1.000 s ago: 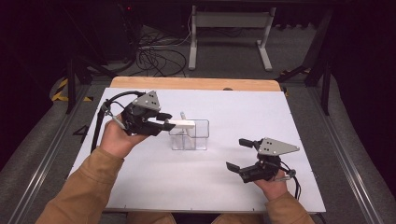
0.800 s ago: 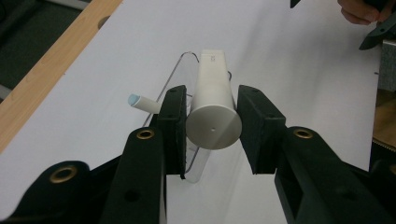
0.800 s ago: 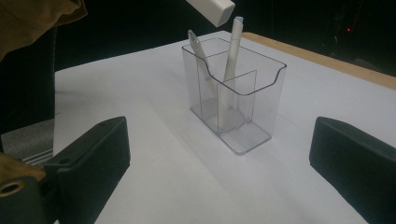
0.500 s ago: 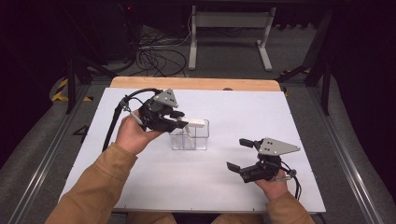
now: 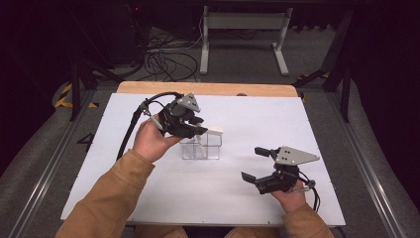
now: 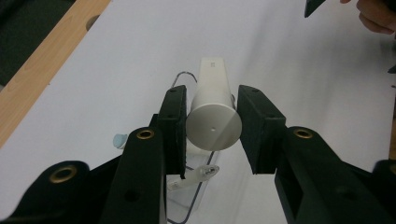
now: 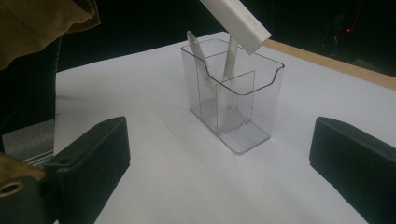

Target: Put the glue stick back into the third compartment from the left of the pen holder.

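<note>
White table point(image 5: 148, 198), dark room. Clear bin point(image 7: 233, 105) mid-table. Left gripper point(image 5: 198, 131), jaws pinching white tube point(image 6: 214, 112), holds it slanted above bin. Right gripper point(image 5: 256, 163) w/ jaws spread, near bin. Risk: tube hits rim, tips bin.

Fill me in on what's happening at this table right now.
A person works at a white table with a gripper in each hand. The left gripper is shut on a white tube, cap end toward its camera, and holds it tilted over a clear divided organizer. The tube is above the organizer's rim, not yet inside. A white toothbrush already stands in one compartment. The right gripper rests open near the table's right front, holding nothing.
</note>
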Available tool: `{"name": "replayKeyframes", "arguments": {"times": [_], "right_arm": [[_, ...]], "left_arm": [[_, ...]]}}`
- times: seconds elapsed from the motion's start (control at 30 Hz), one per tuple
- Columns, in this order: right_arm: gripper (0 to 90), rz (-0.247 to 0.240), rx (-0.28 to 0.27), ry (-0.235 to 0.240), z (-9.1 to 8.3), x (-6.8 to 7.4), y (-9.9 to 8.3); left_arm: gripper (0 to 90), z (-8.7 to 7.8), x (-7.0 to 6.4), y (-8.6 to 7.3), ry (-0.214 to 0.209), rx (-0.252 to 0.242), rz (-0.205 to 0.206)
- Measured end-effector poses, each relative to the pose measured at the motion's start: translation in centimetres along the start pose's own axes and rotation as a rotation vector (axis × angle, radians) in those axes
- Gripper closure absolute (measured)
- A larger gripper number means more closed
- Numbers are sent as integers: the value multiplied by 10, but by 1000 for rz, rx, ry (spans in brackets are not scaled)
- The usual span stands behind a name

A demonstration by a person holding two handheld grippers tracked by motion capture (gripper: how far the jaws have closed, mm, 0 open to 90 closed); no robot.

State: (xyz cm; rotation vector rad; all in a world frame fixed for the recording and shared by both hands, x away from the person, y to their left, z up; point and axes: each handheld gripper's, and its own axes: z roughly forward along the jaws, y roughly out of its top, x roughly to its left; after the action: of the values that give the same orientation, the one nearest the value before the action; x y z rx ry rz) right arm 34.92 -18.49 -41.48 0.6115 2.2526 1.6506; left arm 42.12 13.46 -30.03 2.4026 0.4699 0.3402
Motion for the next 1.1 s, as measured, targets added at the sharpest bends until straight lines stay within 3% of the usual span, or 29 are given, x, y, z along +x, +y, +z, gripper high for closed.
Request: {"name": "replayKeyframes", "arguments": {"times": [0.23, 0.57, 1.1], "right_arm": [[55, 0, 5, 3, 1, 0, 0], [55, 0, 5, 5, 0, 0, -1], [54, 0, 9, 9, 0, 1, -1]], "left_arm": [[647, 9, 2, 2, 17, 47, -20], [647, 24, 0, 9, 35, 110, -11], [646, 39, 2, 12, 37, 171, -14]]}}
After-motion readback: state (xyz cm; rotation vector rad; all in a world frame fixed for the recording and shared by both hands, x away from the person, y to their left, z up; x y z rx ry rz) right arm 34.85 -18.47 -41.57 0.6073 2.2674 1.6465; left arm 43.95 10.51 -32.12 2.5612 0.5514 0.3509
